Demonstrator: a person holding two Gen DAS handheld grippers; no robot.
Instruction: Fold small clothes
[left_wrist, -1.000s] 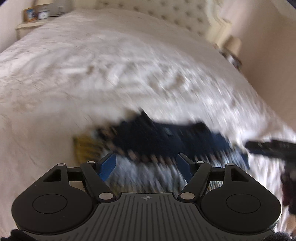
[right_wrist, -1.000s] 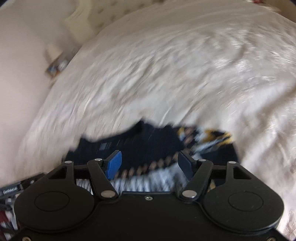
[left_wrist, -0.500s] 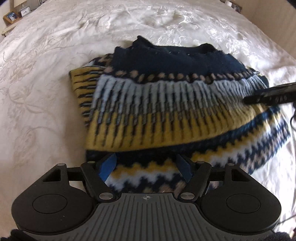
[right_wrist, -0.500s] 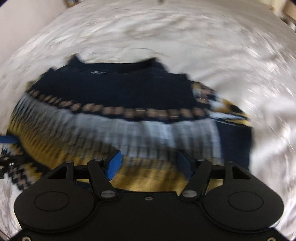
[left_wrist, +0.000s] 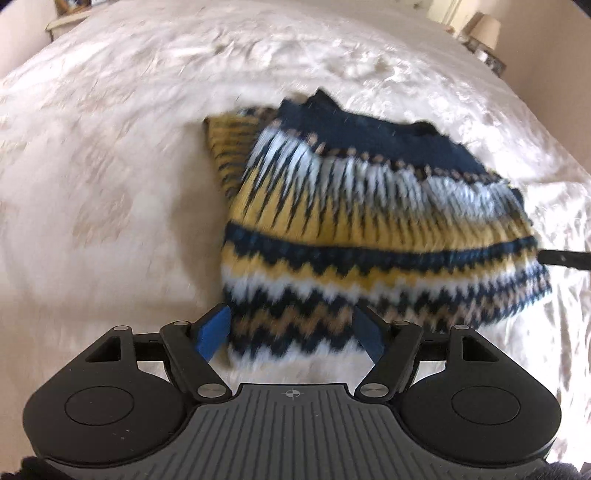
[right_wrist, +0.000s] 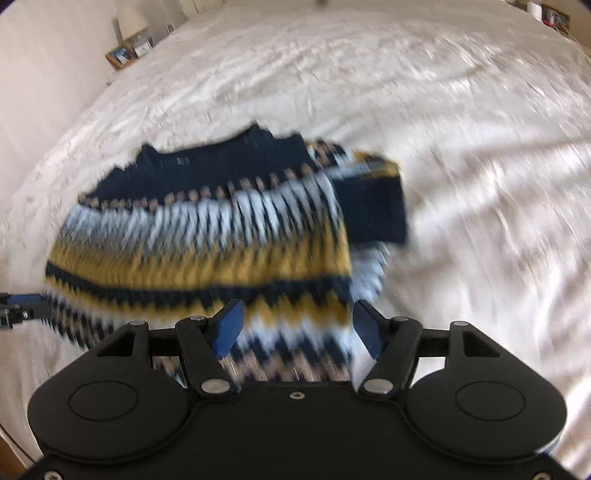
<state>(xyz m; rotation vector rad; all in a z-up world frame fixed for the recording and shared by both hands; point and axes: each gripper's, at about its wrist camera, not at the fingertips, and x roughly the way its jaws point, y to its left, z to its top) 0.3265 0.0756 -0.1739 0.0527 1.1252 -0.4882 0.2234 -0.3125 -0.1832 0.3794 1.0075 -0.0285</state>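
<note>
The small knitted sweater with navy, yellow and white zigzag bands (left_wrist: 373, 229) lies on the white bed cover (left_wrist: 110, 184), sleeves already folded in. The left tongs (left_wrist: 291, 334) and right tongs (right_wrist: 297, 325) stand spread over its hem, pinching nothing; I judge the bottom-to-top fold is left.

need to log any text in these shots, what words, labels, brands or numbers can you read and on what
No words or numbers can be read in either view.
sweater: a small pale mark near the neck could be a label, too blurred to read.
left claw: only a small crosshair symbol on its grey body, no lettering.
picture frames on the nightstand: too small to read.
</note>
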